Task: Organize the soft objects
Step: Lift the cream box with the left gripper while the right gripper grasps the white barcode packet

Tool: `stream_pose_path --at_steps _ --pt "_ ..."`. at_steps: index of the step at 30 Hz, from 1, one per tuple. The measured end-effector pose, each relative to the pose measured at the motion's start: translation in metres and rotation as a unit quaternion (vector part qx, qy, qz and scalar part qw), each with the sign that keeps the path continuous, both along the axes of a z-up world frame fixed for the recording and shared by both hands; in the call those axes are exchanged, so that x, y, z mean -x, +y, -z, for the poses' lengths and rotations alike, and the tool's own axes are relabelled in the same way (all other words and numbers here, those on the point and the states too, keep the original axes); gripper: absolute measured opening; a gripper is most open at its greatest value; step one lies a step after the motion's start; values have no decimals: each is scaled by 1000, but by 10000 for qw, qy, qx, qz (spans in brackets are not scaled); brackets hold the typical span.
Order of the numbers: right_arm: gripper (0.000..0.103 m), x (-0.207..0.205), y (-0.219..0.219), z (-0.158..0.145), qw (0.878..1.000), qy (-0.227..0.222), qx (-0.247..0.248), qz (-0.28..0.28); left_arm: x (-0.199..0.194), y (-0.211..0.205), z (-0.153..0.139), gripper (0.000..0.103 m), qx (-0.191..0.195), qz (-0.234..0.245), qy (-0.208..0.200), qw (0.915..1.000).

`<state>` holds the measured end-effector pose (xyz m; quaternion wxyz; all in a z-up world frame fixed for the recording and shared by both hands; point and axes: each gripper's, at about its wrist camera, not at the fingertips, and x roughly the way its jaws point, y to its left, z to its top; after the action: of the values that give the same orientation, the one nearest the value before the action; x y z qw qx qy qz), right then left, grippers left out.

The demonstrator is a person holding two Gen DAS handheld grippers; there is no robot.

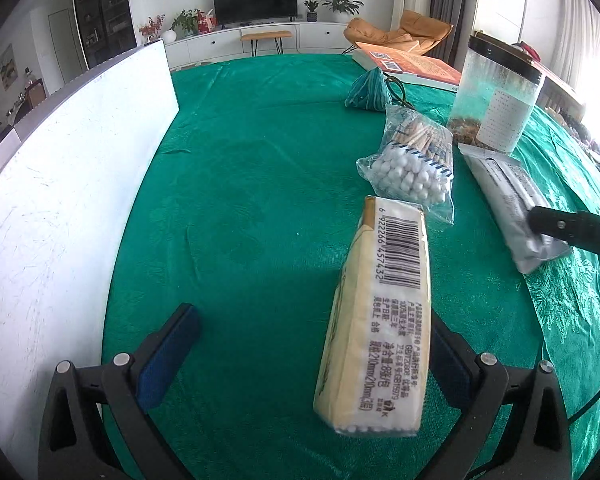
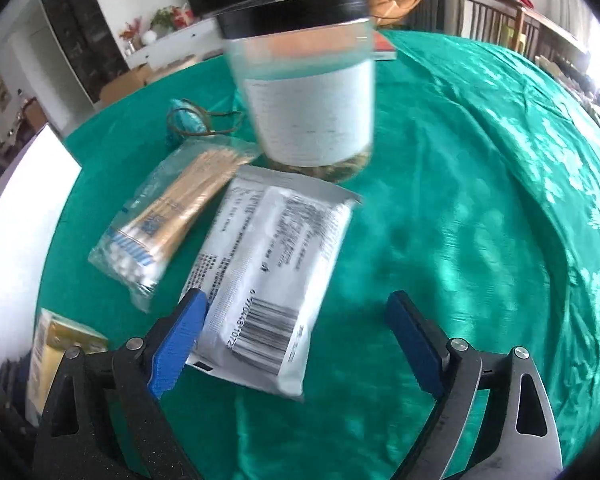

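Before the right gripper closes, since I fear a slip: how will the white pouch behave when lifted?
The white pouch looks like glossy film, so probably slippery. It lies flat and thin on the green cloth, likely light and floppy, sagging from an edge pinch. The right gripper is open.

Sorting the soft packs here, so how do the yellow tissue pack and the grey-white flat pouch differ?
The yellow tissue pack is thick and blocky; the grey-white pouch is thin and flat. The tissue pack stands on a narrow edge, against one finger of the open left tongs; the pouch lies flat on the green cloth, beneath the open right tongs. Both carry a printed barcode.
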<state>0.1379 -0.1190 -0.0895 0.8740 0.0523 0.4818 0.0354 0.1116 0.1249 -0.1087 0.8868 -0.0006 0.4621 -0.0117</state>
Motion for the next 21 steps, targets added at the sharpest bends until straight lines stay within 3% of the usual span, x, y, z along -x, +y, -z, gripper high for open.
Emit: stream_pose_path --at_steps 4,6,8,10,14,16,17,19,21 --pt "92 -1 -54 -7 9986 -69 331 396 0 0 0 103 1 0 0 10000" --pt "94 -6 -71 -14 9984 -49 139 540 0 0 0 103 0 0 -1 10000" --pt "94 -11 -67 -23 9997 -92 -132 162 0 0 0 103 1 1 -1 10000" --pt "94 -17 -47 -30 9981 -125 215 -556 0 0 0 103 4 1 0 10000" --pt "94 -34 -9 -16 9705 70 1371 -1981 1 -1 0 103 0 45 11 10000" --pt "95 -41 -7 -2 9585 518 1369 -2447 3 -3 -1 103 -3 220 97 9997" --pt "93 -42 -13 0 9582 492 1246 -2527 6 -4 -1 103 -3 287 139 9995" --pt "80 -39 -23 -1 9604 546 1221 -2445 9 -4 -3 103 55 320 202 9993" --pt "69 -39 -41 -7 9731 614 940 -2013 13 -2 -8 103 249 335 189 9990"
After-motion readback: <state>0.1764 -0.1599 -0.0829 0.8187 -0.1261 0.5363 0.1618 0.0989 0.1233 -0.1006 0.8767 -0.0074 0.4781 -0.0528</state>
